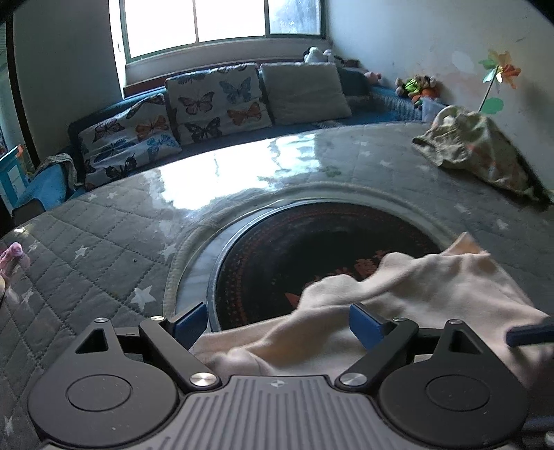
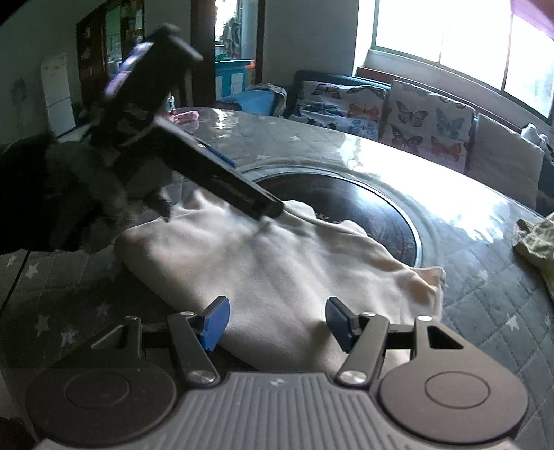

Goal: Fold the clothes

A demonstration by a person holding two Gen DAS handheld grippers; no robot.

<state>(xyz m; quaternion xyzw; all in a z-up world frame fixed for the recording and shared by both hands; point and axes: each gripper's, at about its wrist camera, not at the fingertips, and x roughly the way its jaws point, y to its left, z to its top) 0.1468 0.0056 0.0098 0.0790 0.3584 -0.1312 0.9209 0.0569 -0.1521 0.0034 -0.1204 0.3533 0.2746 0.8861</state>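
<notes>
We looked from low on each gripper, angled down and close over the cream garment [image 1: 398, 287]. The left view faced the window [image 1: 221, 24] beyond it; the right view looked across it leftward — both shared the garment and the dark round inset [image 2: 363, 207].

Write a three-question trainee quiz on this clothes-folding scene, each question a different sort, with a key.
1. True or false: the left gripper is clamped shut on the cream garment.
2. What lies in the table's middle, partly covered by the cream garment? A) a dark round panel B) a basket C) a laptop
3. Fill in: the cushions on the sofa have a ____ print.

Key: 1 false, its jaws stand wide apart; 2 A; 3 butterfly.
</notes>
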